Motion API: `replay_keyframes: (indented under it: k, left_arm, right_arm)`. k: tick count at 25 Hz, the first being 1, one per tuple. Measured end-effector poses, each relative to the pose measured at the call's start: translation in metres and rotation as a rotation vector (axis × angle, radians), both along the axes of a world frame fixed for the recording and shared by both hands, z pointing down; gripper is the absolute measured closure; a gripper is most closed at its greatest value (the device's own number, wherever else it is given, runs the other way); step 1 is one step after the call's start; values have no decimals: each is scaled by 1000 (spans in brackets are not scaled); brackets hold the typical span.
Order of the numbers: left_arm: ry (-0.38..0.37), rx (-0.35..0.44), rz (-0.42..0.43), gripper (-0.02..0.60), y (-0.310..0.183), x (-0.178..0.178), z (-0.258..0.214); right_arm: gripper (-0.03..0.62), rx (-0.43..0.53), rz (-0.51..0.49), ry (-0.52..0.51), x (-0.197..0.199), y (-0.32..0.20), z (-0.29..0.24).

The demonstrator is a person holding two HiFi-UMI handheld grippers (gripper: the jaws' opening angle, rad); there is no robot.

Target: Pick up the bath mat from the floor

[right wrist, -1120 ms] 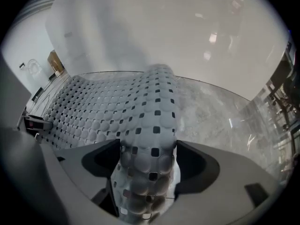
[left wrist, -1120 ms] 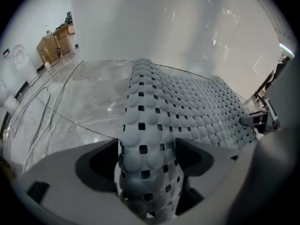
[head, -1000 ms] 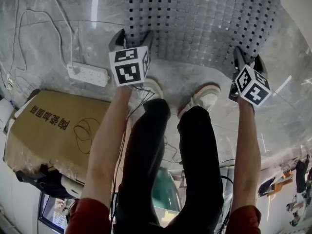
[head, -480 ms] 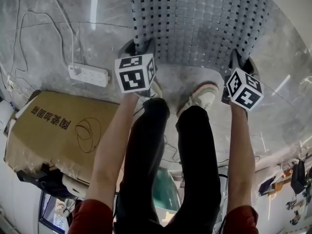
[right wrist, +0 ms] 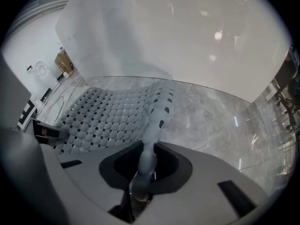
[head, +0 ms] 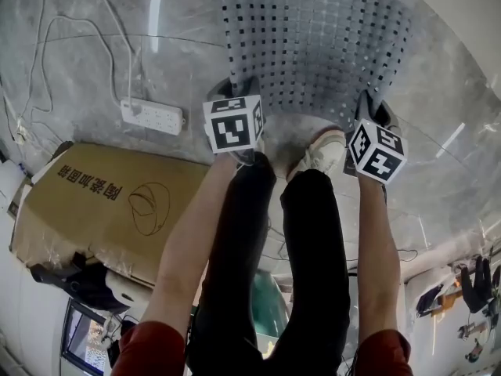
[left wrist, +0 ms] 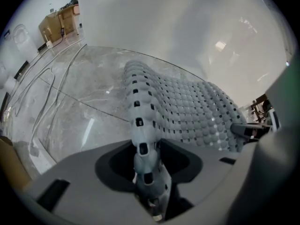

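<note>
Left tool point(head: 237, 86) has its jaws closing on the near left corner of the bath mat point(head: 321, 45). In the left gripper view the grey, bumpy, hole-pierced edge stands folded upright between the jaws of the tool point(left wrist: 148, 175), with the pads pressing on it. Right tool point(head: 366, 104) is closing too, narrower than the left, and the right gripper view shows a thin ridge of the mat's near right corner pinched between its jaws point(right wrist: 142, 172).

Ahead of both tools the mat spreads over the grey marble floor point(head: 78, 69). Its near edge is raised where the tools hold it; the far part lies on the floor. Between the tools and just behind them are the person's two pale shoes point(head: 327, 149).

Just left of the left tool a white power strip point(head: 153, 116) lies on the floor, its cable point(head: 47, 34) looping farther left. Behind and left of that tool lies a brown cardboard box point(head: 102, 202), shut, so its contents cannot be seen.
</note>
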State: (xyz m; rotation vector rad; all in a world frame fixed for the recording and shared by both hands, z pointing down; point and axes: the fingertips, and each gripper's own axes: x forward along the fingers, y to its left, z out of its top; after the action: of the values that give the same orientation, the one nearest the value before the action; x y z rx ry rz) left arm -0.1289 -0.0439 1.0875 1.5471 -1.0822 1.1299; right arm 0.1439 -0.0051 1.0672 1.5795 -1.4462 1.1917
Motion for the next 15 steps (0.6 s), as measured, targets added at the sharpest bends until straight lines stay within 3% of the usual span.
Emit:
replay_keyframes:
  k: [15]
  left_arm:
    - [14,-110,12,456,40,2,-77]
  right_arm:
    - [540,-32,-66,-9,-41,24,-81]
